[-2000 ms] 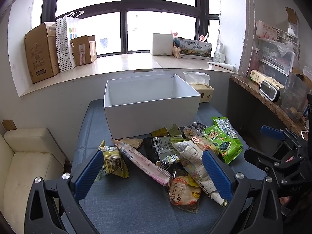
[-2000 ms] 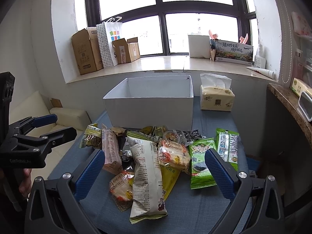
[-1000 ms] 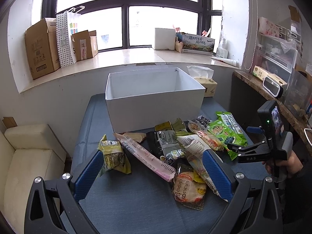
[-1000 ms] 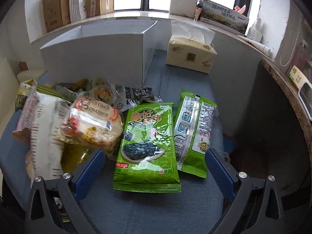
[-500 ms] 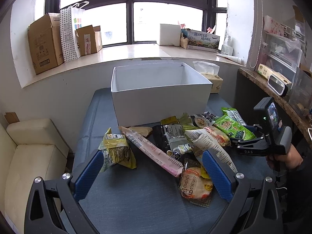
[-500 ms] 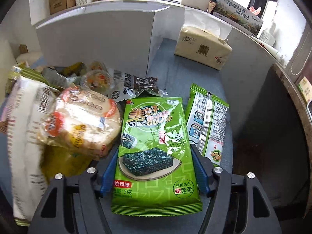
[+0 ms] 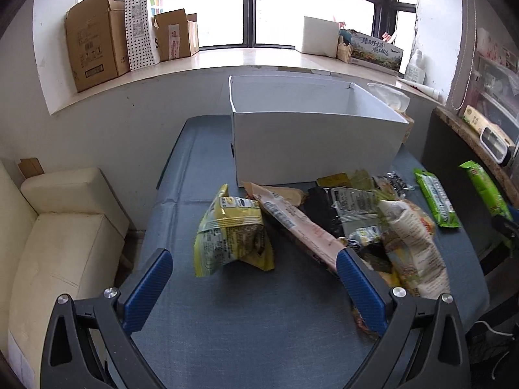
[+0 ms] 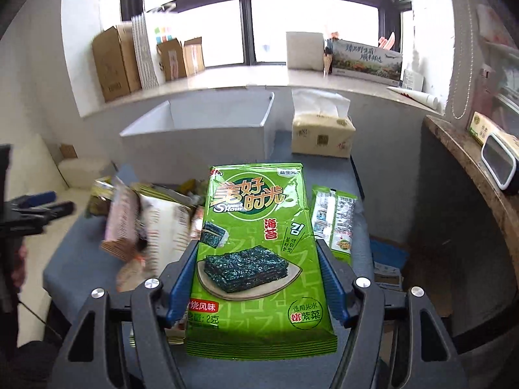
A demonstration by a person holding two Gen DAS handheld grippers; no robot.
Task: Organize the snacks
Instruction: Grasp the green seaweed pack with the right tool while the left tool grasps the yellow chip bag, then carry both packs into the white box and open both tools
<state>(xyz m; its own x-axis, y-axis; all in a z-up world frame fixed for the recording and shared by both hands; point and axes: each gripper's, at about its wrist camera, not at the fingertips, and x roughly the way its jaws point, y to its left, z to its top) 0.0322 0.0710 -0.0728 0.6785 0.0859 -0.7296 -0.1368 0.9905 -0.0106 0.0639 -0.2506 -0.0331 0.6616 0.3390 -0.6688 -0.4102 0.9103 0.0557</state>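
Observation:
My right gripper [image 8: 256,253] is shut on a green seaweed snack pack [image 8: 256,243] and holds it up above the blue table; the pack also shows at the right edge of the left wrist view [image 7: 486,191]. The empty white box [image 8: 201,129] stands at the back of the table [image 7: 311,129]. My left gripper [image 7: 253,275] is open and empty above the table's front, just before a yellow snack bag [image 7: 230,230]. A pile of snacks [image 7: 356,220] lies in front of the box. A narrow green pack [image 8: 334,220] lies at the right.
A tissue box [image 8: 321,129] stands right of the white box. Cardboard boxes [image 7: 94,35] and a paper bag sit on the windowsill. A cream sofa [image 7: 61,227] is left of the table [image 7: 227,324]. A wooden shelf [image 8: 470,162] is on the right.
My right gripper closed on the green seaweed pack and lifted it off the table. My left gripper shifted left, so the yellow bag is now between its fingers' line.

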